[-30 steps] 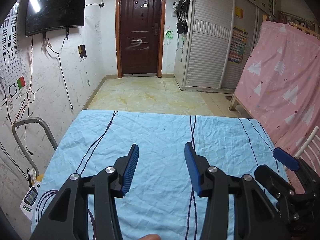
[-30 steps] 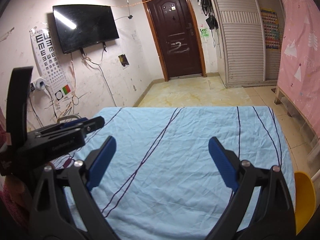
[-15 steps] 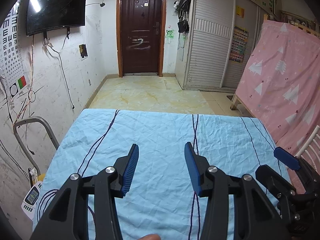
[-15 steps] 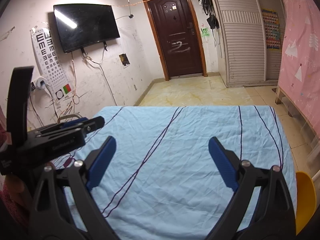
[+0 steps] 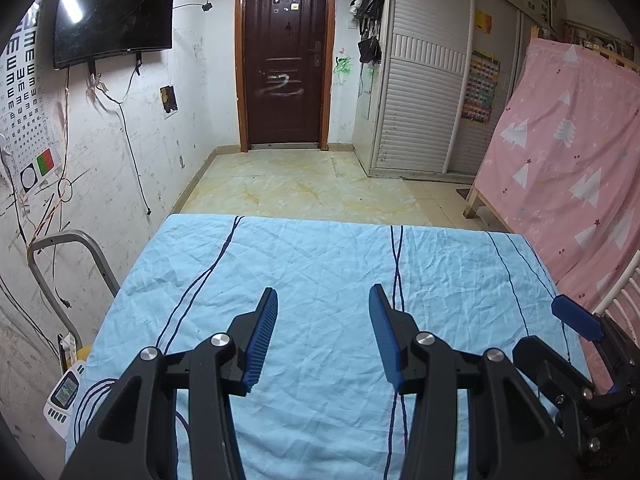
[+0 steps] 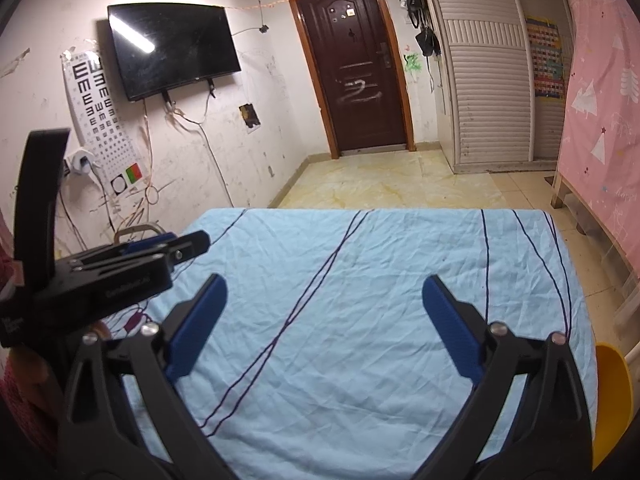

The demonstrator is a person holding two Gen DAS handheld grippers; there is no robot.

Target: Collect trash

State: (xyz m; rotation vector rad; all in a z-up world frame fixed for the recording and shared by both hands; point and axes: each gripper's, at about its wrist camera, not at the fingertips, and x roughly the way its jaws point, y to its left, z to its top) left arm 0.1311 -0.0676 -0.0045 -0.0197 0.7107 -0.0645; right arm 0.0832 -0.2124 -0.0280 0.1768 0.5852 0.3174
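No trash shows in either view. A table under a light blue cloth with dark stripes point(image 5: 320, 272) point(image 6: 380, 272) fills the foreground, and nothing lies on the cloth. My left gripper point(image 5: 323, 300) hovers over the cloth's near part, its blue pads apart with nothing between them. My right gripper point(image 6: 324, 286) hangs open wider over the same cloth, also holding nothing. In the left wrist view the right gripper point(image 5: 576, 322) shows at the right edge. In the right wrist view the left gripper point(image 6: 168, 246) shows at the left.
A yellow object point(image 6: 612, 396) sits by the table's right edge. A metal frame point(image 5: 76, 256) and a small white device point(image 5: 66, 396) stand at the left. A pink patterned sheet point(image 5: 568, 168) hangs on the right. Tiled floor point(image 5: 304, 184) leads to a dark door point(image 5: 286, 60).
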